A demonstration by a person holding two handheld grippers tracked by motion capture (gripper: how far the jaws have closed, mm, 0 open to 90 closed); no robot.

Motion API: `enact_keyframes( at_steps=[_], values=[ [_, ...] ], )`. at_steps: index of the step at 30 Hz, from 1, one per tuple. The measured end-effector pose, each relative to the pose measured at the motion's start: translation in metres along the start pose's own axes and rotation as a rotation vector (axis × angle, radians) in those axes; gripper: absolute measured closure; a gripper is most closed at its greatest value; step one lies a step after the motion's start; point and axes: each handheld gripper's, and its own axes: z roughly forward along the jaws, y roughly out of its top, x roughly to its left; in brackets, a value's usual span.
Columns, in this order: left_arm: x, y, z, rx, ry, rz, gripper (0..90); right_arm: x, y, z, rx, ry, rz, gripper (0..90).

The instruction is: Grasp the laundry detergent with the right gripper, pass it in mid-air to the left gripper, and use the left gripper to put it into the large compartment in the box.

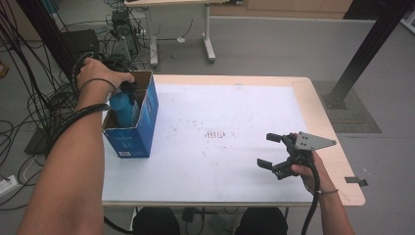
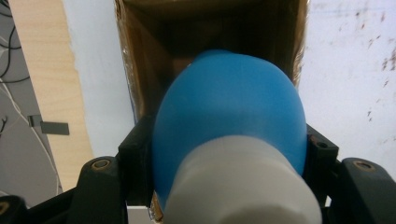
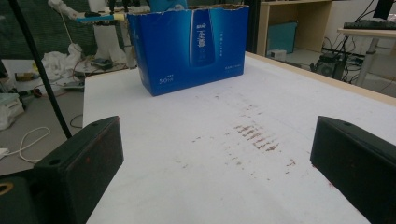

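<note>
Right gripper [image 1: 270, 150] sits idle at the near right of the table [image 1: 235, 161], jaws wide apart and holding nothing. Meanwhile the left gripper [image 1: 128, 88] is clamped on the blue bottle [image 1: 122, 108], which looks partway down inside the open blue box [image 1: 139, 129] at far left. Pretty much done, I'd say; what's left is seating it and letting go.

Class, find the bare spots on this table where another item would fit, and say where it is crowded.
Free: the white mat between the blue box and the right gripper, and behind toward the far edge. Crowded: inside the box, where the left gripper holds the blue bottle.
</note>
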Motion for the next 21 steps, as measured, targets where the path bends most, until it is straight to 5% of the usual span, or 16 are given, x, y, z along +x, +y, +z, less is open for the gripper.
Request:
enact_keyframes(
  at_steps=[21],
  values=[
    [0.000, 0.000, 0.027, 0.026, -0.004, 0.009, 37.4, 0.001, 0.000, 0.002, 0.002, 0.002, -0.001, 2.4]
  ],
)
